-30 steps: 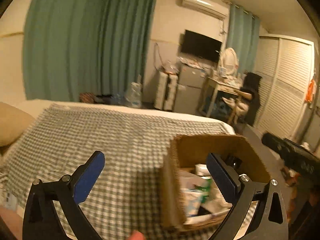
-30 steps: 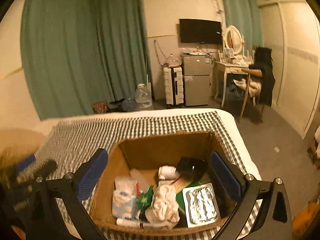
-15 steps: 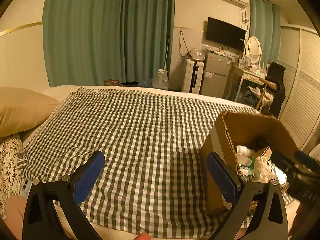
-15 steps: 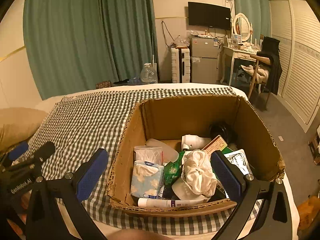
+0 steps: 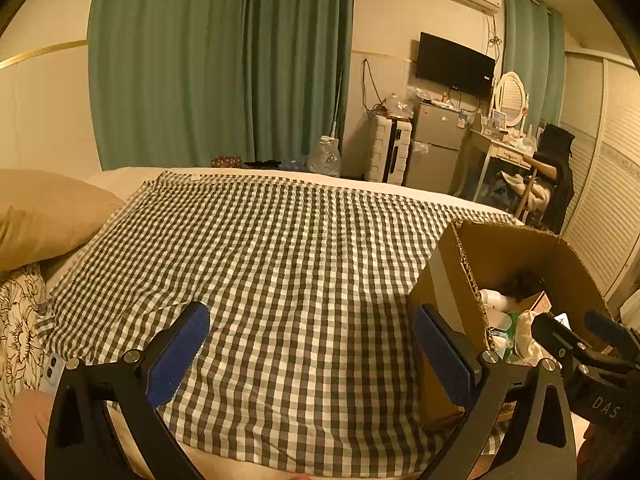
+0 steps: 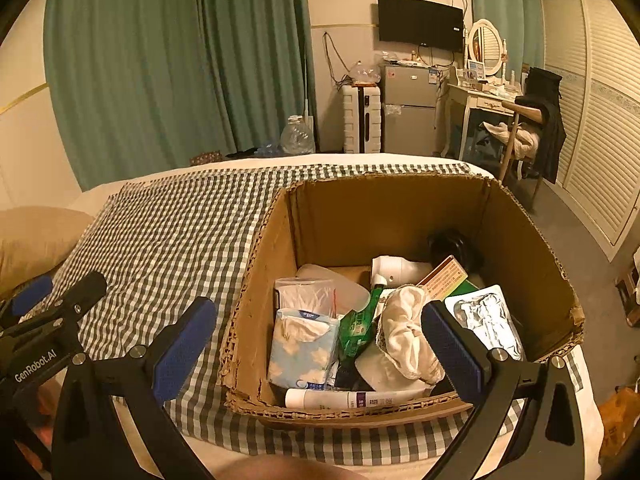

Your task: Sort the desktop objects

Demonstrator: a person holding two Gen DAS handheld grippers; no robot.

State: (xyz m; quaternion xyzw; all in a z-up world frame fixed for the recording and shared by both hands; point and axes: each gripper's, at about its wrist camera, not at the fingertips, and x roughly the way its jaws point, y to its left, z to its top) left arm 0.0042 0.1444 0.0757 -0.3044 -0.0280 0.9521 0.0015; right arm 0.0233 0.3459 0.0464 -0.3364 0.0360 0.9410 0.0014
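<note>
An open cardboard box (image 6: 392, 216) stands on the checked cloth (image 6: 168, 232) at the bed's near right. It holds a blue tissue pack (image 6: 300, 348), a green packet (image 6: 356, 328), a white cloth (image 6: 404, 332), a foil blister sheet (image 6: 488, 320), a white tube (image 6: 352, 398) and a white bottle (image 6: 396, 270). My right gripper (image 6: 320, 348) is open and empty, just above the box's near edge. My left gripper (image 5: 316, 354) is open and empty over the bare cloth (image 5: 280, 260), left of the box (image 5: 508, 256).
A tan pillow (image 5: 44, 216) lies at the bed's left. Behind the bed are green curtains (image 5: 224, 60), a white suitcase (image 5: 390, 154), a small fridge (image 5: 436, 144) and a dressing table with a chair (image 5: 536, 172). Slatted wardrobe doors (image 6: 600, 128) are at the right.
Both grippers have drawn nearer the bed and lowered a little. The box now sits larger and closer in the right wrist view. Both stay open and empty.
</note>
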